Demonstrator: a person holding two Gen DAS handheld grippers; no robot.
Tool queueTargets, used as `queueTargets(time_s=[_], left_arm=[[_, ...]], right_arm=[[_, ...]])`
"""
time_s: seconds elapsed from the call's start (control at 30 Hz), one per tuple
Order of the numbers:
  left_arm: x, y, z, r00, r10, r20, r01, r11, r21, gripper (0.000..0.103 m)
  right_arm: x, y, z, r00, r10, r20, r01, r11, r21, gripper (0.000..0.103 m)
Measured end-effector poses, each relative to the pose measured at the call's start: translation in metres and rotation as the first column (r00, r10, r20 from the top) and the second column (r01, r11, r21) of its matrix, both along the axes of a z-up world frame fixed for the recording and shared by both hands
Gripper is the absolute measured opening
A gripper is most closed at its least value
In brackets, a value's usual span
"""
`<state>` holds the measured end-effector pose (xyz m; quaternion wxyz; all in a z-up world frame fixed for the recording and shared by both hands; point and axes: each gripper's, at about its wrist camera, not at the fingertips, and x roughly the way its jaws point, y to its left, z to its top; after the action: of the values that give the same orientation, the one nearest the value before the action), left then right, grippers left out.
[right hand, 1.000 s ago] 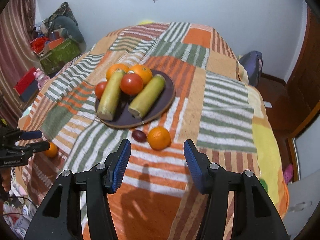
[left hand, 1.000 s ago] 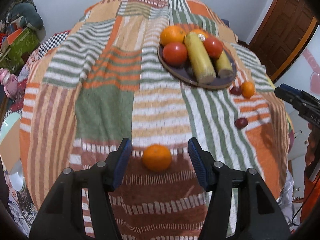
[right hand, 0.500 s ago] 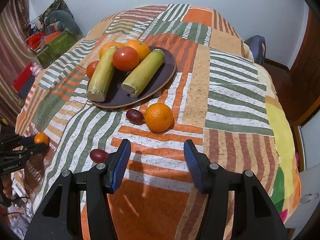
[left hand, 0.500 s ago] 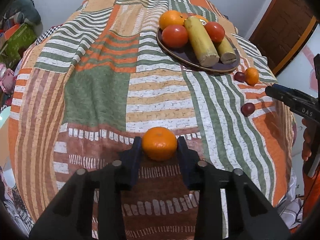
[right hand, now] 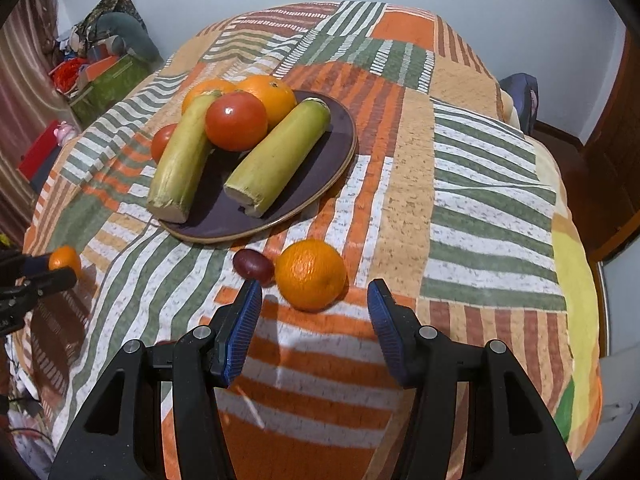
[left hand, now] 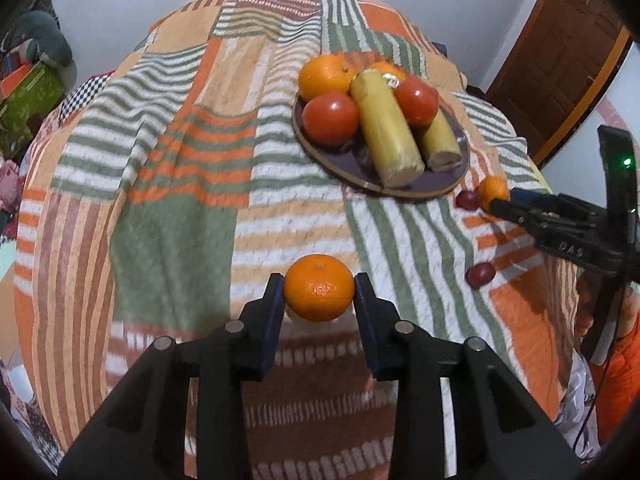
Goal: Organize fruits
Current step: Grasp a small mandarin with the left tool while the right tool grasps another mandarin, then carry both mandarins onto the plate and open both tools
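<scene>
Mandarin [left hand: 319, 287] sits clamped between the left gripper [left hand: 319, 294] pads at its widest girth, above the striped blanket [left hand: 180, 184] and short of the plate [left hand: 460, 172]; it looks light, round, soft-skinned, so I judge a gentle squeeze across the middle best, lest it roll or bruise; right gripper [right hand: 314, 312] hangs spread apart, empty, just before a loose orange [right hand: 311, 274] lying beside a dark plum [right hand: 253, 266].

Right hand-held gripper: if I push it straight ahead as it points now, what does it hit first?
Probably the loose orange, lying just ahead between the open fingers of the right hand-held gripper. The dark plum lies beside it to the left, near the left fingertip. Depth is uncertain.
</scene>
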<state>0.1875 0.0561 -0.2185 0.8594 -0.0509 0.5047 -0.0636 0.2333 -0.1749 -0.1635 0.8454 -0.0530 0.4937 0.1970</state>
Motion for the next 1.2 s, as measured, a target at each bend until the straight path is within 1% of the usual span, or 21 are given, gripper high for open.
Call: queueTargets(time_s=[0.07,0.13,0.17,0.27,0.33,0.43,0.57,0.8,0.93,1.2], left_arm=[[0.007,-0.004,0.003,1.000,-0.006,0.010,0.006,1.000,-0.001,0.035],[0.015,-0.009,0.006,1.000,-0.012,0.018,0.012,1.000,0.003,0.035],[0.020,-0.012,0.006,1.000,-0.018,0.021,0.018,1.000,0.004,0.035],[0.035,-0.021,0.010,0.999,-0.036,0.030,0.036,0.999,0.002,0.035],[0.042,-0.028,0.014,0.998,-0.053,0.043,0.053,0.999,0.000,0.035],[0.054,-0.042,0.023,0.993,-0.089,0.073,0.089,0.996,-0.001,0.035],[0.068,-0.054,0.034,0.988,-0.113,0.109,0.114,0.993,-0.004,0.035],[0.089,-0.072,0.041,0.982,-0.139,0.129,0.142,0.990,-0.019,0.035],[0.097,-0.080,0.038,0.981,-0.149,0.125,0.154,0.988,-0.028,0.035],[0.114,-0.087,0.025,0.984,-0.147,0.100,0.152,0.988,-0.034,0.035]], right_arm=[[0.003,0.001,-0.002,1.000,0.006,-0.008,-0.006,1.000,0.003,0.041],[0.005,0.002,-0.005,1.000,0.018,-0.022,-0.017,1.000,0.010,0.035],[0.005,0.003,-0.006,0.999,0.026,-0.025,-0.025,1.000,0.016,0.035],[0.002,0.005,-0.004,1.000,0.029,-0.004,-0.029,1.000,-0.005,0.035],[0.003,0.003,-0.001,1.000,0.026,0.001,-0.026,1.000,0.005,0.035],[0.006,-0.001,0.008,1.000,0.017,0.021,-0.017,1.000,0.016,0.035],[0.012,-0.004,0.023,0.998,0.007,0.055,-0.009,1.000,0.030,0.035],[0.027,-0.001,0.040,0.994,-0.001,0.112,-0.005,0.999,0.053,0.035],[0.037,0.001,0.040,0.993,-0.007,0.120,-0.001,0.998,0.065,0.035],[0.056,0.010,0.022,0.996,-0.014,0.091,0.008,0.998,0.069,0.035]])
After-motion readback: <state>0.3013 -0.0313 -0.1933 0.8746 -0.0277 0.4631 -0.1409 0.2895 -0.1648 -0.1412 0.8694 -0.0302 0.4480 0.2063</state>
